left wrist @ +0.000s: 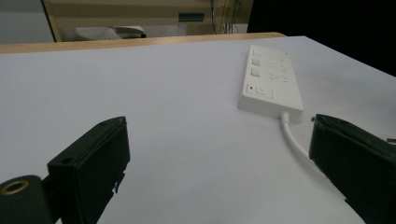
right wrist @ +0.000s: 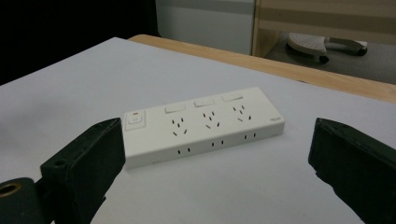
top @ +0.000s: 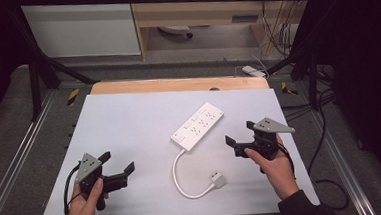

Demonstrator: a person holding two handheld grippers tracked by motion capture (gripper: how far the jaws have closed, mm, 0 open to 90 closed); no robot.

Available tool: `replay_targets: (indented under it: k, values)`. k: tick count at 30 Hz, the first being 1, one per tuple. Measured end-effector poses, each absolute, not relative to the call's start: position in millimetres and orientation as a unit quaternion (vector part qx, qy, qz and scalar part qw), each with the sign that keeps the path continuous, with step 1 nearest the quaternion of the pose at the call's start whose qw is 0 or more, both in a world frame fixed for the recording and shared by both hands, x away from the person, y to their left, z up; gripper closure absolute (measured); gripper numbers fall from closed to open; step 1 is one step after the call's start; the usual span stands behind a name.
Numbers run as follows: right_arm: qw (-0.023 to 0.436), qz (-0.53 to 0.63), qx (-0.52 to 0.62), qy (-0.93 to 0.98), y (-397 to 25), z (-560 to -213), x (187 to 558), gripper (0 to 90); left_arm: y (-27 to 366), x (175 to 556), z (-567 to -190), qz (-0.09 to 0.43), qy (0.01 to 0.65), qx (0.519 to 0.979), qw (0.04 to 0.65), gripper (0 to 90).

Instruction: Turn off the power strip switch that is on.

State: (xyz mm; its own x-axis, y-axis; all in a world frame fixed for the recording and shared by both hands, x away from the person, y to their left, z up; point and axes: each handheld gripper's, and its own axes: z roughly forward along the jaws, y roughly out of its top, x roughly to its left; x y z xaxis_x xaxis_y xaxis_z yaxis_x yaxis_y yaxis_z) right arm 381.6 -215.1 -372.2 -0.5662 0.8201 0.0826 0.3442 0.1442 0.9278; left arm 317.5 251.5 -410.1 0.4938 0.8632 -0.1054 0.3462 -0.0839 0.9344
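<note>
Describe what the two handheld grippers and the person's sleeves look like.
Both the left gripper and the right gripper are black, with two blocky jaws and a grey three-cornered plate on top. A black cable trails from the left one. A dark sleeve covers the right forearm.

Open counter around the power strip

The counter (top: pixel 129 121) lay bare on both sides; only the power strip (top: pixel 197 126) and its curled cable (top: pixel 178 176) blocked the middle.

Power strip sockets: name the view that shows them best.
Right gripper view: the power strip faces it, sockets and switches distinct. The high view shows them tiny; the left gripper view sees it end-on, foreshortened.
</note>
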Motion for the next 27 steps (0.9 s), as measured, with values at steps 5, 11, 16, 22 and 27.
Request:
replay_targets:
  k: [5,11,16,22,27]
  values:
    - [0.233,0.515,0.395,0.724,-207.2,-359.4,394.0,4.6,253.3,321.3,-408.6,0.250,0.433,0.690,0.523,5.0]
    - [0.236,0.516,0.392,0.724,-200.8,-349.5,405.0,4.8,257.8,328.6,-407.3,0.263,0.431,0.685,0.525,5.1]
    - [0.240,0.512,0.390,0.727,-196.1,-343.8,415.2,5.4,259.6,332.4,-409.9,0.266,0.432,0.691,0.516,5.0]
    - [0.248,0.505,0.391,0.729,-188.9,-337.4,430.5,7.2,261.2,333.7,-412.1,0.263,0.438,0.692,0.510,5.0]
    - [0.256,0.502,0.385,0.731,-182.9,-332.0,439.7,8.4,260.2,331.0,-412.5,0.262,0.436,0.696,0.507,5.0]
